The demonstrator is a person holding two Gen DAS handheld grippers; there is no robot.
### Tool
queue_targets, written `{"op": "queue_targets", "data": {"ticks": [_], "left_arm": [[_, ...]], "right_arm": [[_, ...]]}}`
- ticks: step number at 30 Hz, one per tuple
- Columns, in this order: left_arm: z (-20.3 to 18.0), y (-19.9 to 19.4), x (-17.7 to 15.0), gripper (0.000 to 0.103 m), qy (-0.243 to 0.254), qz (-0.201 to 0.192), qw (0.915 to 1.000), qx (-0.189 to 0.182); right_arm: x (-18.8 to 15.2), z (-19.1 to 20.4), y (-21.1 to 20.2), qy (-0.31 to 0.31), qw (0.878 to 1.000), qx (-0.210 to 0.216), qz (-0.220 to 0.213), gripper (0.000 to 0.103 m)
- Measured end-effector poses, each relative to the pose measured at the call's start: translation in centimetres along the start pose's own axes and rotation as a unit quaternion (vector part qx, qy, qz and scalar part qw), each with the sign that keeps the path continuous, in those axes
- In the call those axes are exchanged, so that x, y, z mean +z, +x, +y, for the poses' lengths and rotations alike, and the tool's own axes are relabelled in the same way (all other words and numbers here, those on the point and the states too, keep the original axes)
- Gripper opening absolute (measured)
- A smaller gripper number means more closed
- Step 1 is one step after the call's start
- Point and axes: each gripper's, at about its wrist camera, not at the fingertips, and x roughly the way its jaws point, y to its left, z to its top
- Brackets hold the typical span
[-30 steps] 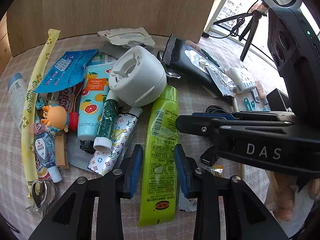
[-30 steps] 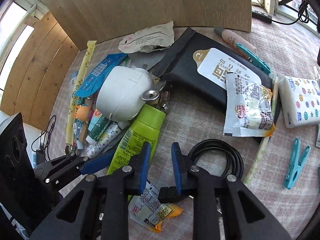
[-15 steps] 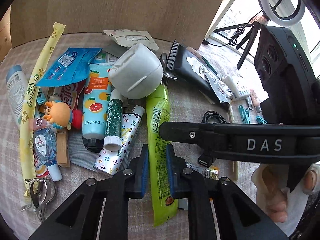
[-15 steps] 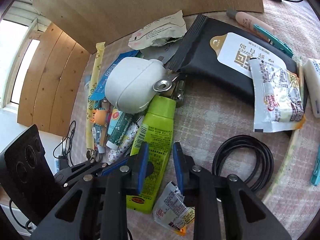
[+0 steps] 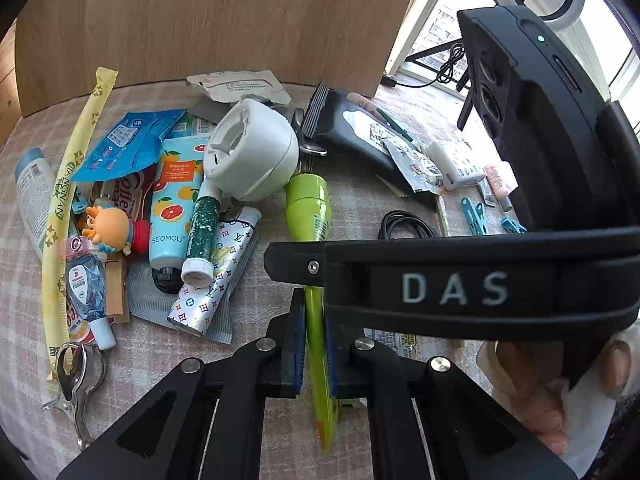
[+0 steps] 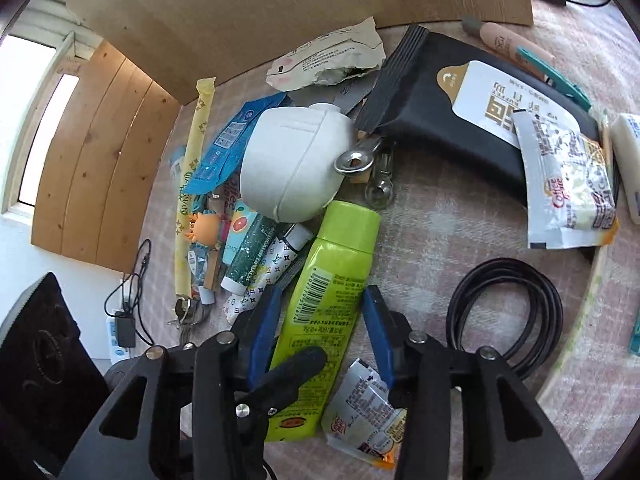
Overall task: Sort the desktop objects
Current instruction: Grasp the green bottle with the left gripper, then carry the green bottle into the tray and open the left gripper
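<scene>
Lime green, sky blue and pale yellow over pink-and-cream plaid cloth (image 6: 440, 216).
Lime-green tube (image 6: 332, 280) with black barcode and red-orange mark near its crimp; at eleven o'clock from it, plain white rounded casing (image 6: 296, 164); at one o'clock, black pouch (image 6: 432, 120) with white-and-gold label; at three, glossy black cable coil (image 6: 504, 312); at nine, dark green speckled tube (image 5: 202, 224) with white cap, silver-white monogram-print tube (image 5: 218, 272), light blue tube (image 5: 172, 200) printed with orange citrus slices, orange-haired figure (image 5: 108, 226), pale yellow stick packet (image 5: 68, 196) with olive flower motifs.
</scene>
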Motion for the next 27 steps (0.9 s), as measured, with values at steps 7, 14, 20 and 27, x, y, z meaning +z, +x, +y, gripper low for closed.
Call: {"op": "queue_targets", "data": {"ticks": [7, 14, 20, 27], "left_arm": [[-2.0, -1.7, 0.1, 0.007, 0.016, -0.012, 0.9998, -0.004], [-6.7, -3.7, 1.0, 0.007, 0.051, -0.031, 0.9978, -0.027], [-13.4, -3.5, 1.3, 0.007, 0.104, -0.032, 0.992, -0.063], [-23.0, -2.5, 1.6, 0.007, 0.177, -0.024, 0.9777, -0.11]], "right_arm": [[-0.7, -0.3, -2.9, 0.003, 1.0, 0.005, -0.029, 0.036], [-2.2, -1.8, -9.0, 0.023, 0.997, -0.005, -0.08, 0.036], [-4.7, -5.7, -15.3, 0.051, 0.99, -0.044, -0.123, 0.036], [-8.2, -12.0, -23.0, 0.11, 0.974, -0.087, -0.177, 0.036]]}}
